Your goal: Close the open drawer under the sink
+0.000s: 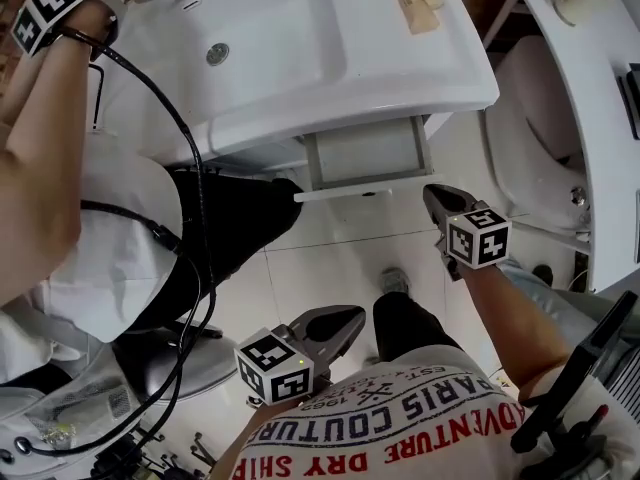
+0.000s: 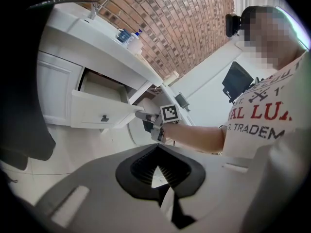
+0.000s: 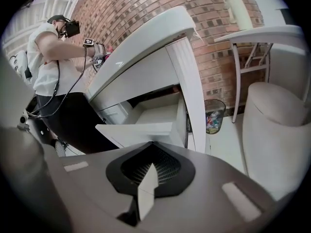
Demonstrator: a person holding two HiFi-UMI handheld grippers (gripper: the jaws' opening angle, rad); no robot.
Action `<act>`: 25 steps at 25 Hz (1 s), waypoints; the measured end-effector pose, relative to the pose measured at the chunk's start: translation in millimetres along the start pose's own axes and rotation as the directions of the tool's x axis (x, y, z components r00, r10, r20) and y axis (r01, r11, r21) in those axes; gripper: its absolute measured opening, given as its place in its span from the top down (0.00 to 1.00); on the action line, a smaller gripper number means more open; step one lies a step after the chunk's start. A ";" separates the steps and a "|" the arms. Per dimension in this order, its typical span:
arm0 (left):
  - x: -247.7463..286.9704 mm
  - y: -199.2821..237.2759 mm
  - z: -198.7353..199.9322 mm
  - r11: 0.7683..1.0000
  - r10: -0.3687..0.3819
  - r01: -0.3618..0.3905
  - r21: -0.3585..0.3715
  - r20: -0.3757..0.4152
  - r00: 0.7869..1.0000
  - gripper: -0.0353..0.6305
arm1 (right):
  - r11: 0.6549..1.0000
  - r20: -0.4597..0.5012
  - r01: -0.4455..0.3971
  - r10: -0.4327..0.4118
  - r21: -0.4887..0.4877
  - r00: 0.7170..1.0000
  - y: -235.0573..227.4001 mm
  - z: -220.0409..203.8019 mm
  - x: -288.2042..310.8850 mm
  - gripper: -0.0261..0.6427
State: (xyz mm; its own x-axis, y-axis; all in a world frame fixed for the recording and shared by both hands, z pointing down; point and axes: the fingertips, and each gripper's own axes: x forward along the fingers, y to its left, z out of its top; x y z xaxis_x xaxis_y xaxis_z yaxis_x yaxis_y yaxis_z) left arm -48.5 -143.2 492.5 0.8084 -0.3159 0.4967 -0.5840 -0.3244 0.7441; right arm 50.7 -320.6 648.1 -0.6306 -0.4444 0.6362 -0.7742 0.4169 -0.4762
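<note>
The white drawer (image 1: 366,155) under the sink (image 1: 300,58) stands pulled out, and its inside looks empty. In the head view my right gripper (image 1: 434,194) is shut with nothing in it, its tips just right of the drawer front's right end. My left gripper (image 1: 354,316) is also shut and empty, lower down over the floor tiles and well short of the drawer. The left gripper view shows the drawer (image 2: 99,111) with its small dark knob, and my right gripper (image 2: 145,116) beside it. The right gripper view has the drawer front (image 3: 141,129) right ahead of the shut jaws (image 3: 151,144).
Another person (image 1: 110,228) in a white shirt stands at the left of the sink, holding a gripper (image 1: 45,13) with a cable near the tap. A toilet (image 1: 545,158) is at the right, and a waste bin (image 3: 214,114) stands by the brick wall.
</note>
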 end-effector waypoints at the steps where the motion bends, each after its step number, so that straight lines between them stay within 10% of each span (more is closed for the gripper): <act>1: -0.3 1.6 0.4 1.000 0.003 -0.003 -0.005 0.001 1.000 0.97 | 1.000 0.004 0.000 0.000 0.001 1.000 -2.7 7.1 5.1 0.95; 25: -9.3 19.9 -8.1 0.998 0.011 -0.011 -0.058 0.006 1.000 0.97 | 0.994 0.077 0.044 -0.052 0.098 0.996 -33.8 103.3 69.8 0.95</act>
State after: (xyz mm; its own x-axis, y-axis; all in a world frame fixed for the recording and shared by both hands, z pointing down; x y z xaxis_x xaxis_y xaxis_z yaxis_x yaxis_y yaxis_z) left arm -66.9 -139.5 506.3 0.8012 -0.3249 0.5026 -0.5877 -0.2687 0.7631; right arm 27.3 -447.7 645.9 -0.5919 -0.5255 0.6112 -0.8029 0.3172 -0.5048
